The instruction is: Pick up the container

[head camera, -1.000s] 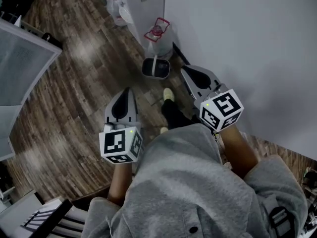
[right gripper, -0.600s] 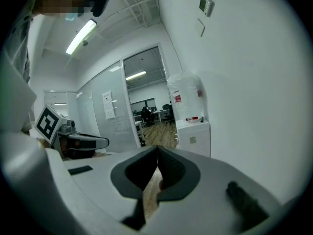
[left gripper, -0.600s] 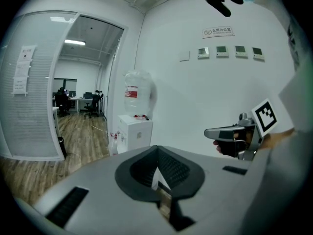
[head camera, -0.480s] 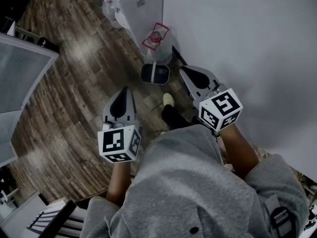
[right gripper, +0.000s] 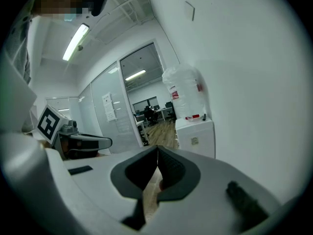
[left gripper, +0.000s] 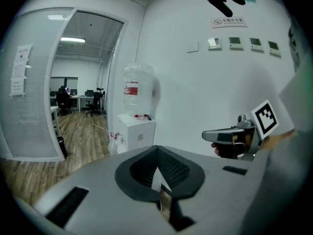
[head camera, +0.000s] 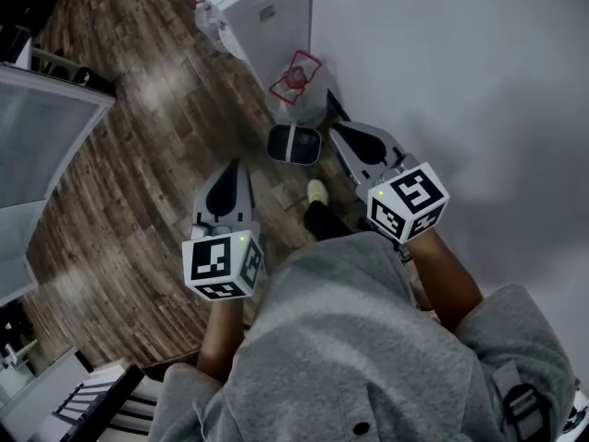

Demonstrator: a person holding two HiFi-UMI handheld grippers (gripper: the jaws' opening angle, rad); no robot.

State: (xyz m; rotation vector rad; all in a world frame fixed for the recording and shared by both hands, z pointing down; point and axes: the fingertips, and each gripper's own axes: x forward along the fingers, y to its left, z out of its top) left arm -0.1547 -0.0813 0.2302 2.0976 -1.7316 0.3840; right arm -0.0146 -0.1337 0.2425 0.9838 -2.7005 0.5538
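Left of the smooth white water dispenser (head camera: 271, 12), the wood-plank floor (head camera: 138, 155) showed a dull sheen; the wall (head camera: 460, 63) right of it was matt. The bottle (left gripper: 138, 89) atop it was clear plastic. The left gripper (left gripper: 157, 153) was matt grey plastic.

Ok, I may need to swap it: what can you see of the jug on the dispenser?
The jug is large, rounded, clear plastic with a red and white label. It stands, apparently neck down, on the white dispenser by the wall. Its fill level cannot be told. Nothing else touches it.
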